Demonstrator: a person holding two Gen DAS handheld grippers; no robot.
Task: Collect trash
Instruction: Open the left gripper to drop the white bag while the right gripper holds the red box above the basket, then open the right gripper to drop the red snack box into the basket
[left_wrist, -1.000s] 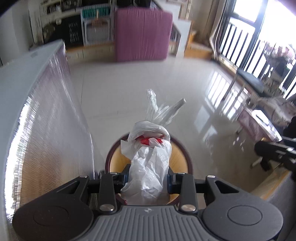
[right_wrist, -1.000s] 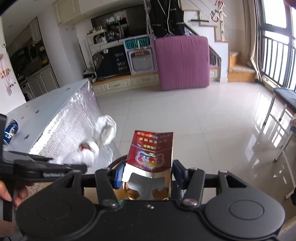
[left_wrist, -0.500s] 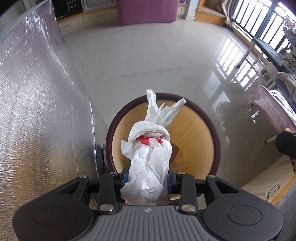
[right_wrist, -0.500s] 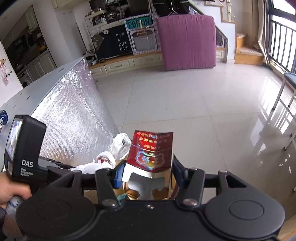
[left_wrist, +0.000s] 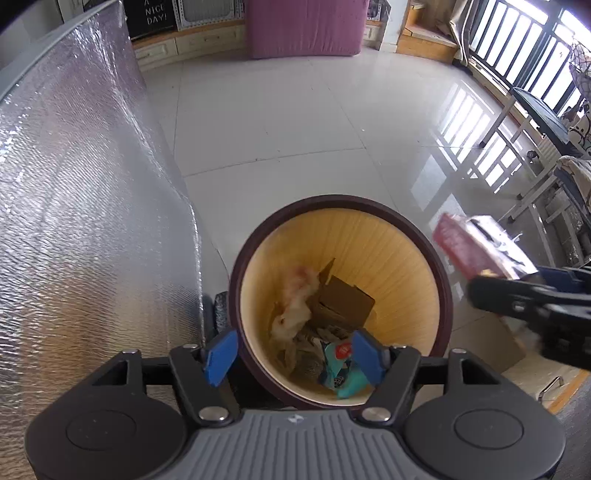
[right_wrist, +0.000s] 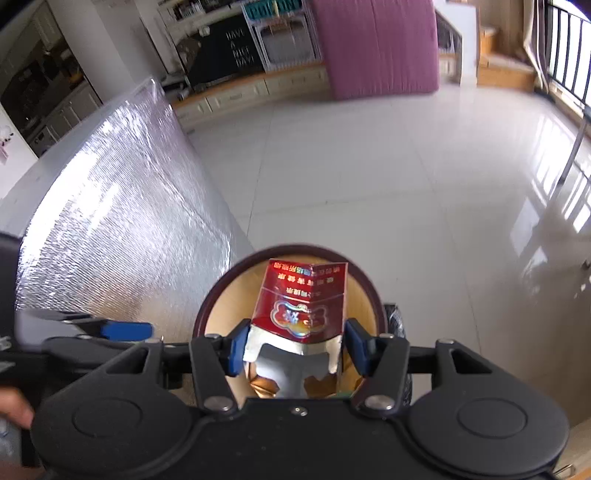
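A round waste bin (left_wrist: 439, 280) with a dark brown rim and wood-coloured inside stands on the floor. My left gripper (left_wrist: 293, 354) is open and empty above its near rim. A white plastic bag (left_wrist: 295, 306) lies blurred inside the bin beside a cardboard box (left_wrist: 343, 302) and a teal wrapper (left_wrist: 340, 365). My right gripper (right_wrist: 295, 347) is shut on a red carton (right_wrist: 303, 299) with its torn silver end towards me, held over the bin (right_wrist: 218, 291). The carton (left_wrist: 476, 247) and right gripper also show at the right of the left wrist view.
A tall panel covered in silver foil (left_wrist: 81, 206) stands close on the left of the bin. Glossy white tiled floor (left_wrist: 280, 110) stretches ahead. A purple mattress (left_wrist: 303, 26) leans at the far wall. Chairs and a railing (left_wrist: 535, 55) are on the right.
My left gripper opened and the white plastic bag dropped into the bin. My right gripper moved with the red carton over the bin.
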